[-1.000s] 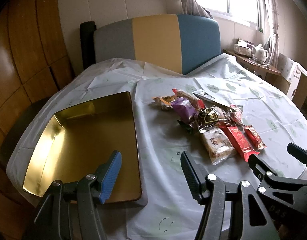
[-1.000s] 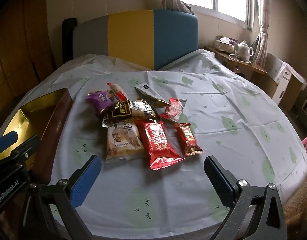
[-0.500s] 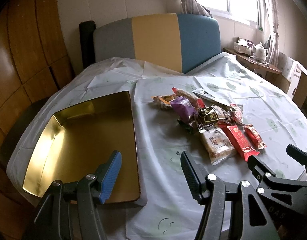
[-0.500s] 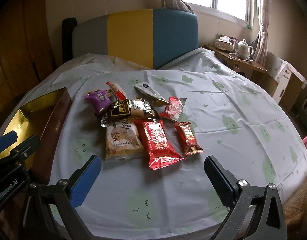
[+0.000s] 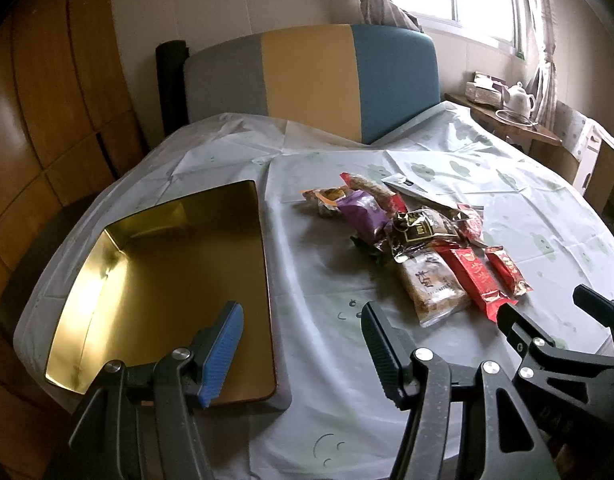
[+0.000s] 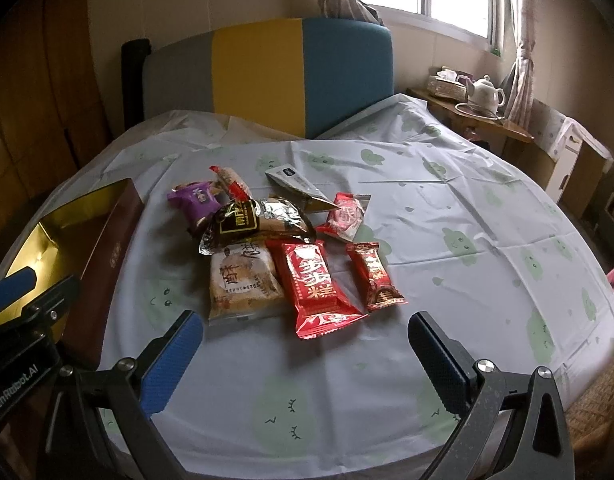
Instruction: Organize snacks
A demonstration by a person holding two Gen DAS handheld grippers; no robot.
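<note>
A pile of wrapped snacks lies mid-table: a large red pack [image 6: 313, 286], a small red bar [image 6: 374, 276], a beige cake pack [image 6: 243, 280], a dark foil pack [image 6: 253, 218], a purple pack [image 6: 195, 200] and others behind. The pile also shows in the left wrist view [image 5: 427, 248]. An empty gold-lined box [image 5: 167, 276] sits at the table's left; it also shows in the right wrist view [image 6: 67, 236]. My left gripper [image 5: 301, 346] is open, hovering by the box's right edge. My right gripper [image 6: 303, 354] is open, just short of the red pack.
The round table [image 6: 487, 240] has a pale cloth with green prints. A grey, yellow and blue chair back [image 6: 299, 76] stands behind it. A side shelf with a white teapot [image 6: 485, 94] is at the far right. Wood panelling [image 5: 47, 100] lines the left wall.
Both grippers have crept slightly forward towards the table; the snacks and the box have not moved.
</note>
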